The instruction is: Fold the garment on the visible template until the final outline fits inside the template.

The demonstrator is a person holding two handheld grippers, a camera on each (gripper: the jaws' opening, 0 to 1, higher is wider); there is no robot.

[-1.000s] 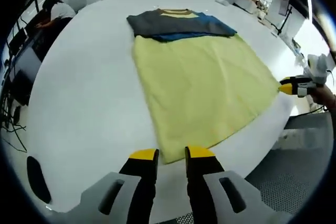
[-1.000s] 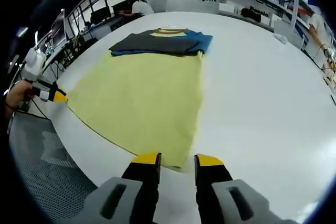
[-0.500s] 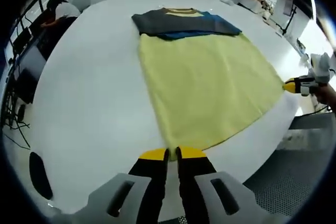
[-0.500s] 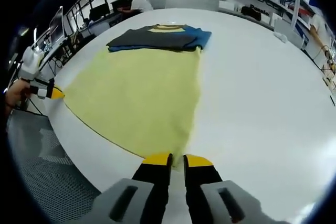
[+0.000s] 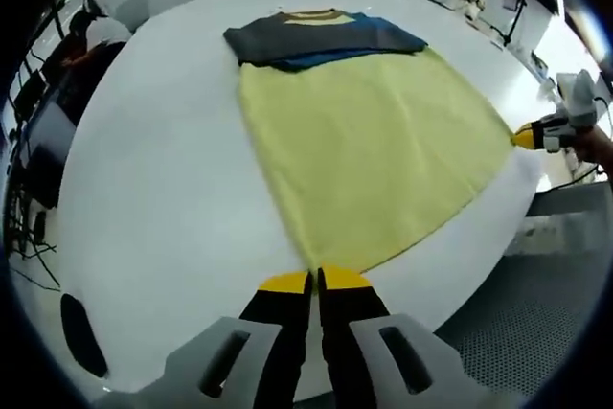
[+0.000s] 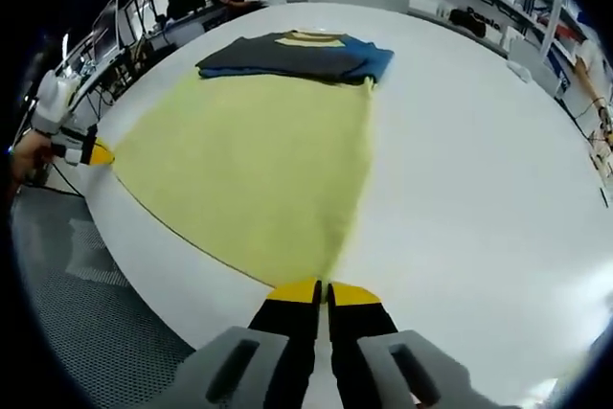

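One garment point(image 5: 369, 155): pale yellow body, flat and smooth, with a dark grey, blue and striped upper part point(image 5: 321, 37) folded across its far end. It lies on one white round table point(image 5: 153, 189), matte surface.

Two grippers, each with yellow-tipped black jaws on grey bodies.

Left gripper point(image 5: 314, 281): low over the table edge, pointing along the cloth. Jaws pressed together on the near corner of the yellow hem; the cloth fans out ahead of the tips and off to their right.

Right gripper point(image 6: 326, 290): same low pose, jaws closed on the other hem corner; cloth spreads ahead and to the left of its tips. In the left gripper view it sits at the far right hem corner point(image 5: 536, 136), a hand behind it.
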